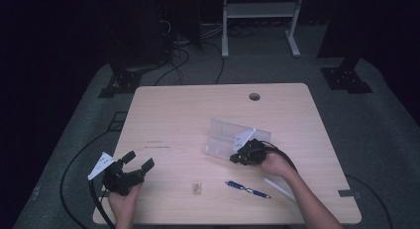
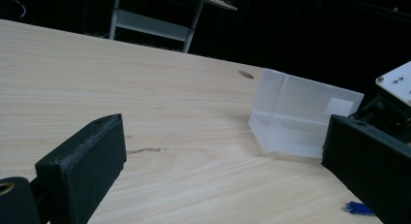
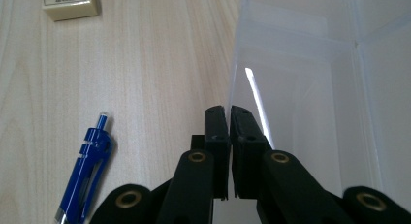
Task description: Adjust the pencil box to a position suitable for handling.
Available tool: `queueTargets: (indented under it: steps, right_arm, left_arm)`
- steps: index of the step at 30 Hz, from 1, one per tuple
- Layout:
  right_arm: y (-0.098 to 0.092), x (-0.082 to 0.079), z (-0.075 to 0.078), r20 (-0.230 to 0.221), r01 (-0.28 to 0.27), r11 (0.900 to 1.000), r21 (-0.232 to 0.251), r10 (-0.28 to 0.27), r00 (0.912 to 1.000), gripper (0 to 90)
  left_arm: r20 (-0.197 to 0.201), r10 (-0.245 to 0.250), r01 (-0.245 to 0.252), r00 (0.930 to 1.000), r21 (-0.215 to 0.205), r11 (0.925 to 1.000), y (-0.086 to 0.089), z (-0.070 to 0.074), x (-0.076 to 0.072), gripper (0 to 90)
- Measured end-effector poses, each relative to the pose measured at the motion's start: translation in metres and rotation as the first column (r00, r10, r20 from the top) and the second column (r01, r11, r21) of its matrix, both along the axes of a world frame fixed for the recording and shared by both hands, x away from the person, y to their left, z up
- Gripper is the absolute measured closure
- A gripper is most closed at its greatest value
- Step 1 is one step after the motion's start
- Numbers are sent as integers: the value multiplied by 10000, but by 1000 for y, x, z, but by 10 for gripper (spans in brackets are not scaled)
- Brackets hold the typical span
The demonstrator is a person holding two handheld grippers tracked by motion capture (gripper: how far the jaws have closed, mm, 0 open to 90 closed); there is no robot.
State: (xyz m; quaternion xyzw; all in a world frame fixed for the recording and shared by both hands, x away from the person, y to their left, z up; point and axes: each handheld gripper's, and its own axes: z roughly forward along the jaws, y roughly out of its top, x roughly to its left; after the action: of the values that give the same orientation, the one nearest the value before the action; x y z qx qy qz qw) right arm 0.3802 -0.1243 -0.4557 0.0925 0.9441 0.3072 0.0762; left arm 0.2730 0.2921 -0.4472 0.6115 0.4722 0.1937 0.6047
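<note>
A clear plastic box [image 1: 225, 137] [image 2: 300, 117] [image 3: 310, 88] lies open at the middle right of the wooden table [image 1: 188, 115]. My right gripper [image 1: 236, 158] [image 3: 228, 110] is shut, its tips right at the box's near rim; I cannot tell whether the thin wall is pinched between them. A blue pen [image 1: 247, 189] [image 3: 87, 170] lies just beside that gripper, and a small eraser [image 1: 197, 188] [image 3: 70, 3] rests a little farther along the front. My left gripper [image 1: 138, 159] [image 2: 218, 170] is open near the front left corner, with nothing between its jaws, facing the box.
A white pen [image 1: 280, 188] lies near the person's right forearm. A cable hole [image 1: 254, 96] [image 2: 245, 74] sits at the table's far edge. Beyond the table stands a white frame [image 1: 260, 21] on the grey floor, with cables around it.
</note>
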Motion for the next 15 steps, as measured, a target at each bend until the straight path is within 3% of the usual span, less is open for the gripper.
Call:
queueTargets:
  steps: [15]
  right_arm:
    - [12,-5,-13,-338,-420,9991,-36,418,9986,862]
  left_arm:
    - [28,12,-12,10000,-51,10000,1,0,0,12]
